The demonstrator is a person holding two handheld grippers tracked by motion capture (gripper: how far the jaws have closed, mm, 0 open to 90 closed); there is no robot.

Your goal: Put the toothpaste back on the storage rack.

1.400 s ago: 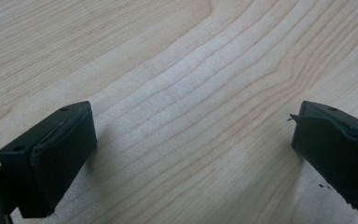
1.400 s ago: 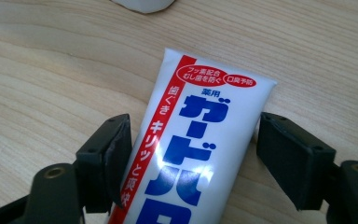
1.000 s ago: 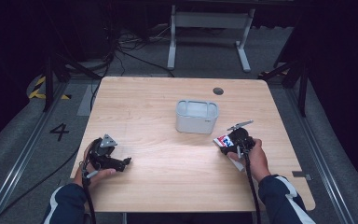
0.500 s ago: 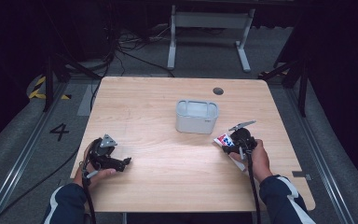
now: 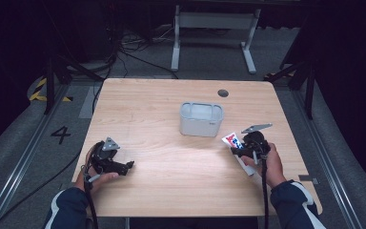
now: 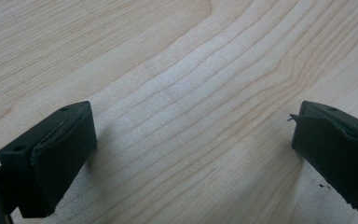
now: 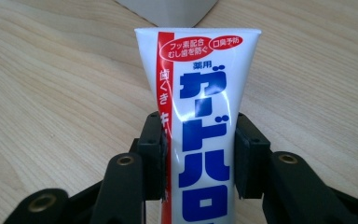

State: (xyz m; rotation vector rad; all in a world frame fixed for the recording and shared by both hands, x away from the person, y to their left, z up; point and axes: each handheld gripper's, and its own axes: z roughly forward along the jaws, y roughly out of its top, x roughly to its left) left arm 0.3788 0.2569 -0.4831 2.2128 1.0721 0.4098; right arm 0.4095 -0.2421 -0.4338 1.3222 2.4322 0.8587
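Overhead, a pale wooden surface (image 5: 171, 186) with a dark round hole (image 5: 223, 93) near its far edge, standing on grey floor amid trailing cables (image 5: 133, 47), a white metal frame (image 5: 214, 28) behind, a painted "4" (image 5: 60, 134) at left. Grey tub (image 5: 201, 119) near the middle. Right gripper (image 7: 198, 154) near the right edge, fingers (image 7: 151, 149) closed on a white toothpaste tube (image 7: 200, 98) pointing toward the tub. Left gripper (image 6: 191, 149) low at front left, fingers spread wide over bare wood.
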